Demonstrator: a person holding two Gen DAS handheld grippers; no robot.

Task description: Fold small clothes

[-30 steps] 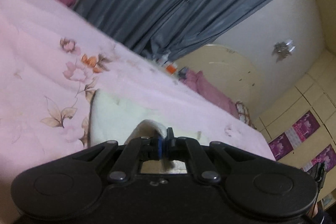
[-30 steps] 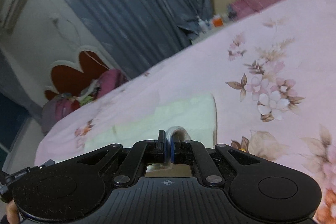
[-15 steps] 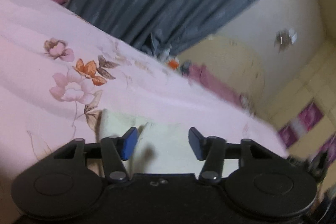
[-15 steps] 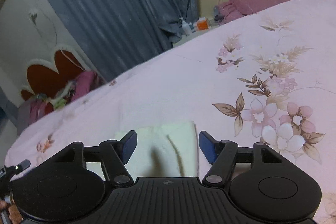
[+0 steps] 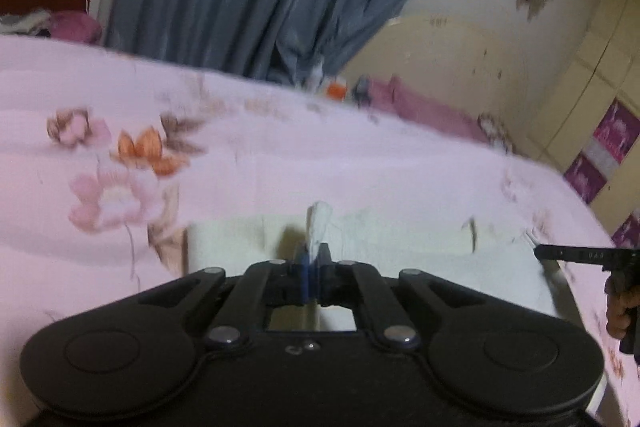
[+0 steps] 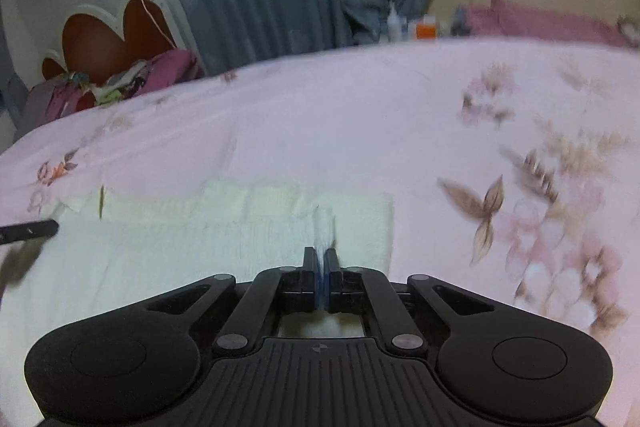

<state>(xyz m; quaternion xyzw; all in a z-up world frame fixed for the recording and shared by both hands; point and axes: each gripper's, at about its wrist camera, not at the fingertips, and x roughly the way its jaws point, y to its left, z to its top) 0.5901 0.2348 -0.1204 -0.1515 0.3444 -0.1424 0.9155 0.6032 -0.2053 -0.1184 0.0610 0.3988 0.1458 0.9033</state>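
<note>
Jaws that stood open half a second earlier had clamped again: my left gripper (image 5: 313, 259) and right gripper (image 6: 321, 259) each pinched the cream cloth (image 6: 192, 243) lying on the pink bed (image 6: 320, 123), ready, I judged, for another fold.

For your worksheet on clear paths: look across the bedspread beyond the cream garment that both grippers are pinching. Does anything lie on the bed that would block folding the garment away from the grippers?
Nothing visible does. The left gripper and right gripper are each shut on the cream garment, and the floral bedspread beyond it looks bare up to the far edge.
</note>
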